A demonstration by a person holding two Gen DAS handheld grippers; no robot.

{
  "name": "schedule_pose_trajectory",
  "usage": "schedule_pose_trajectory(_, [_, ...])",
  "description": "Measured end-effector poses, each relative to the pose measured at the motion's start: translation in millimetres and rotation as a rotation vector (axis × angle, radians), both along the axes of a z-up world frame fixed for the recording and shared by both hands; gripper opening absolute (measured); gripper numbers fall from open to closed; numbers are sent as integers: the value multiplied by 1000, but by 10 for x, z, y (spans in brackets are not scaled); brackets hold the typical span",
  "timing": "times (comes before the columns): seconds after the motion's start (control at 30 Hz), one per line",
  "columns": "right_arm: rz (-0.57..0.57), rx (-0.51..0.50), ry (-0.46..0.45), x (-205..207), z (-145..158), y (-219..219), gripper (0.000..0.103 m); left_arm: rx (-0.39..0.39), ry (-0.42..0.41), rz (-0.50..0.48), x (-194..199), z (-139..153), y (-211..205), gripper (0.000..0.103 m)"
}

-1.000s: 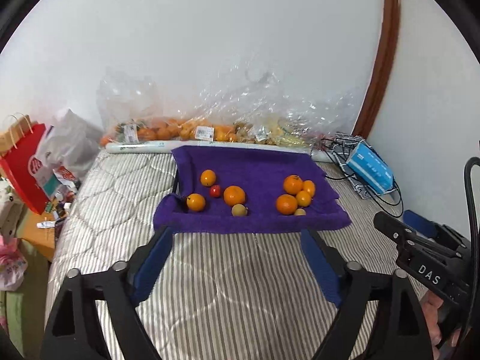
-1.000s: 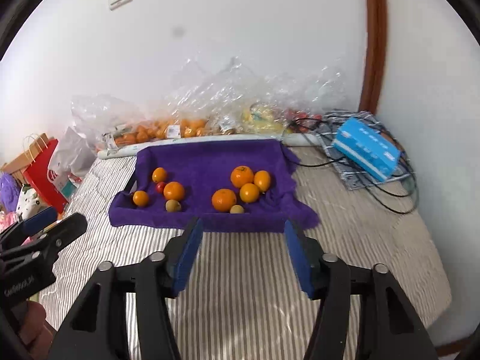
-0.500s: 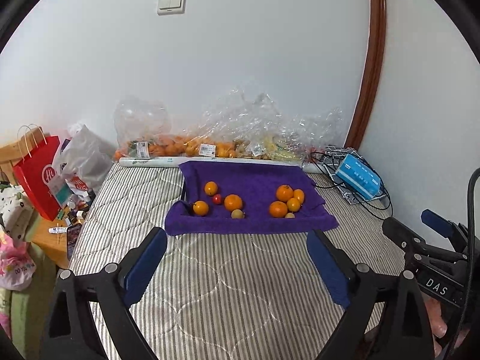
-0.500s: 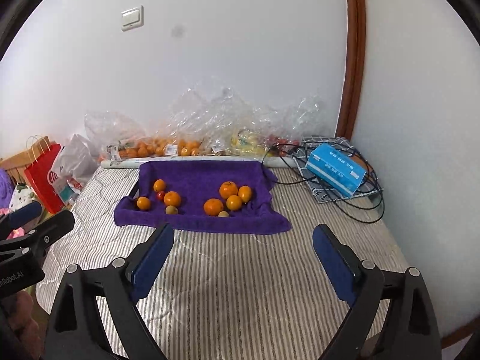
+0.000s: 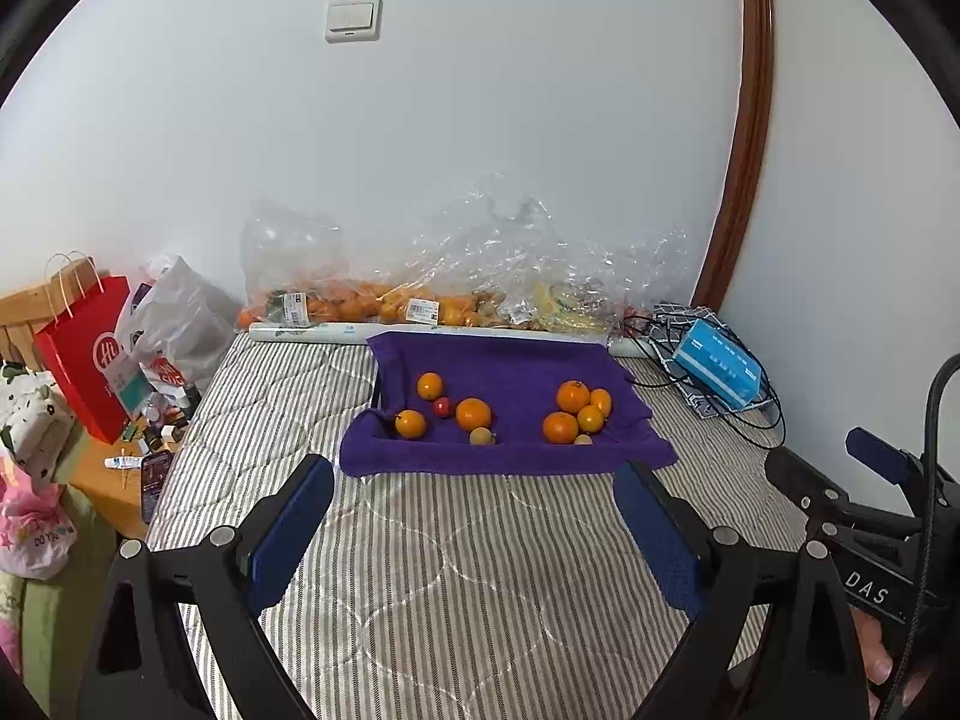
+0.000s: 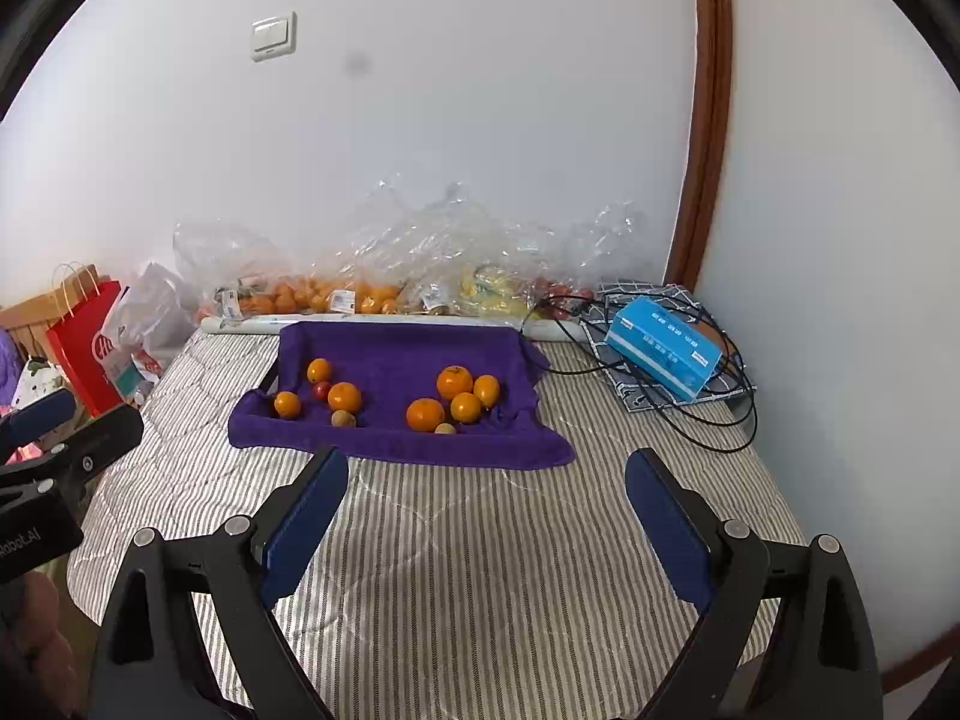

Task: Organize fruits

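Observation:
A purple towel lies on the striped mattress with two clusters of fruit. The left cluster has three oranges, such as one orange, a small red fruit and a tan fruit. The right cluster has several oranges. My left gripper is open and empty, well short of the towel. My right gripper is open and empty, also short of the towel.
Clear plastic bags of fruit line the wall behind the towel. A blue box sits on black cables at the right. A red paper bag and clutter stand off the mattress's left edge.
Both grippers pulled back and up from the towel, so the fruit looks smaller and farther. The right gripper's jaws opened wider. No fruit moved.

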State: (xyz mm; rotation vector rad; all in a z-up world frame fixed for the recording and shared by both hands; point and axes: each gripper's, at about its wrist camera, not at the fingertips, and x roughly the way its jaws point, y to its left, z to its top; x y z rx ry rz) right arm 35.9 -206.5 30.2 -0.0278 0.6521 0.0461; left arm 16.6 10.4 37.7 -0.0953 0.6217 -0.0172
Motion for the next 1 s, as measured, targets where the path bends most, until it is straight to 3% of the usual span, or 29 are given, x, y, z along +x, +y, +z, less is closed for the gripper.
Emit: schedule_pose_trajectory(1.0, [-29,-9,10,19,-3,9,93,12,5,4,49,-10,49,95])
